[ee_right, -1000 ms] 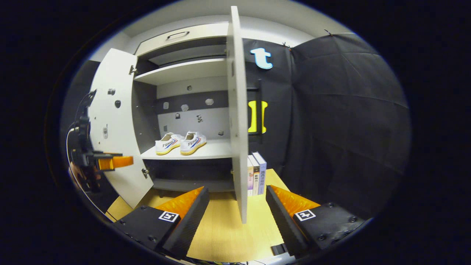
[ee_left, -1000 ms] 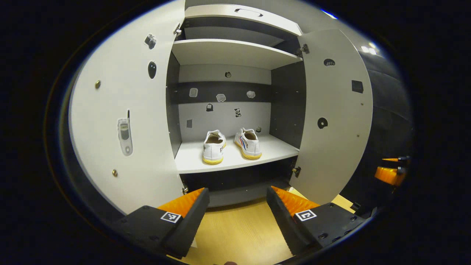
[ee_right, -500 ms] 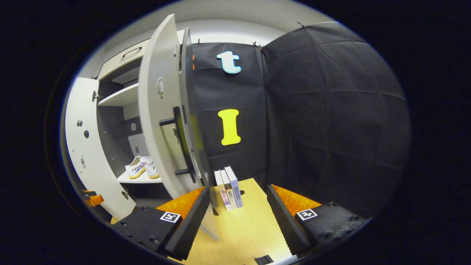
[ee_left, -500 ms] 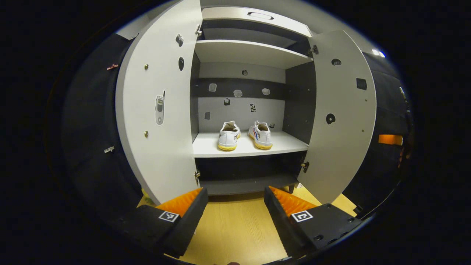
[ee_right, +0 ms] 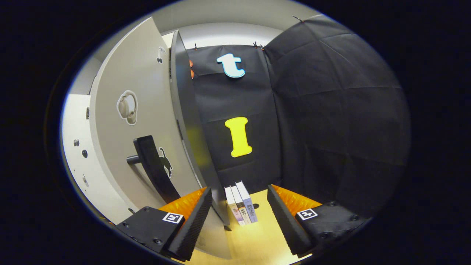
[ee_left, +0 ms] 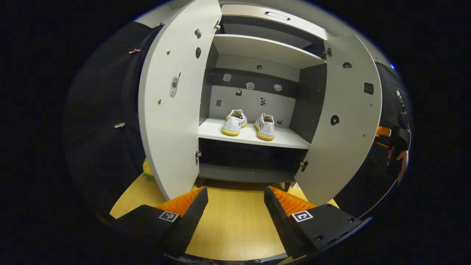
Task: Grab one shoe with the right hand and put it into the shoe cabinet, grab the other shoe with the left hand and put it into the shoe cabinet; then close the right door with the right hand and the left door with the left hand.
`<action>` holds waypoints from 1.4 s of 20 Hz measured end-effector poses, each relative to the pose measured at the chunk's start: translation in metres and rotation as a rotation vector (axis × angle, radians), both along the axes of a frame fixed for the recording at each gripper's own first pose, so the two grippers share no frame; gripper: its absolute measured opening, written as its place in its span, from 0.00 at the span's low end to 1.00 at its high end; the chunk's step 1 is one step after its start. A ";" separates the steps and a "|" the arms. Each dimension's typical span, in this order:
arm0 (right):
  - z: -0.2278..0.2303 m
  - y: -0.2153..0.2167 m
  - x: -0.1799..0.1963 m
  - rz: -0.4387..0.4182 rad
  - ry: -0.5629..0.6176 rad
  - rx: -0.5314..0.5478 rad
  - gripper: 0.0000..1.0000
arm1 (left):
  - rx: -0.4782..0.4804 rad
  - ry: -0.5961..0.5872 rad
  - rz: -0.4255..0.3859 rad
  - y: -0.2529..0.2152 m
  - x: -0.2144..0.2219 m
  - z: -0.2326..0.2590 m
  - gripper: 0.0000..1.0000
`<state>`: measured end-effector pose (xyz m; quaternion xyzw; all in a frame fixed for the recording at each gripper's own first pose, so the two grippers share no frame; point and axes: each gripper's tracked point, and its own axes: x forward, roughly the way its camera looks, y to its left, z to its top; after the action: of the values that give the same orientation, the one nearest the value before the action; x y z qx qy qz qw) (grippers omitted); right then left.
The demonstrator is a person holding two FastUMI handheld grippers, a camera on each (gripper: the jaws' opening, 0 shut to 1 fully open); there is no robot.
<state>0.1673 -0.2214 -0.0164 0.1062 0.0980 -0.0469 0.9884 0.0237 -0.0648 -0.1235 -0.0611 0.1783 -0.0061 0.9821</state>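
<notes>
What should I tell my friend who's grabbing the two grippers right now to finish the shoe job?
Left gripper: open, holding nothing, facing the open shoe cabinet from the front.
Right gripper: open, holding nothing, at the outer face of the right door, beside its black handle.
Both white shoes sit side by side on the middle shelf, so that part is done.
Left door and right door are both open.
Left to do: push the right door shut with the right gripper, then the left door with the left gripper.
</notes>
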 end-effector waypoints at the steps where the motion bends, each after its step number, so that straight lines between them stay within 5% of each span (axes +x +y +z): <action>1: -0.005 0.003 -0.002 0.002 0.011 -0.034 0.96 | 0.002 0.009 0.001 0.002 -0.003 -0.002 0.95; 8: -0.001 0.047 -0.010 0.042 0.017 -0.054 0.96 | 0.009 0.009 -0.013 0.014 -0.013 -0.005 0.95; 17: 0.005 0.208 -0.005 0.285 -0.006 0.014 0.96 | 0.025 -0.006 -0.004 0.056 -0.026 -0.002 0.95; 24: -0.019 0.284 -0.033 0.392 0.011 -0.041 0.98 | 0.013 -0.010 0.134 0.142 -0.046 -0.005 0.95; 28: -0.049 0.294 -0.063 0.372 0.059 -0.036 0.99 | 0.057 -0.026 0.230 0.211 -0.050 0.006 0.95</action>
<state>0.1042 0.0728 -0.0659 0.0672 0.1440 0.1320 0.9784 -0.0266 0.1460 -0.1172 -0.0532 0.1575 0.1108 0.9798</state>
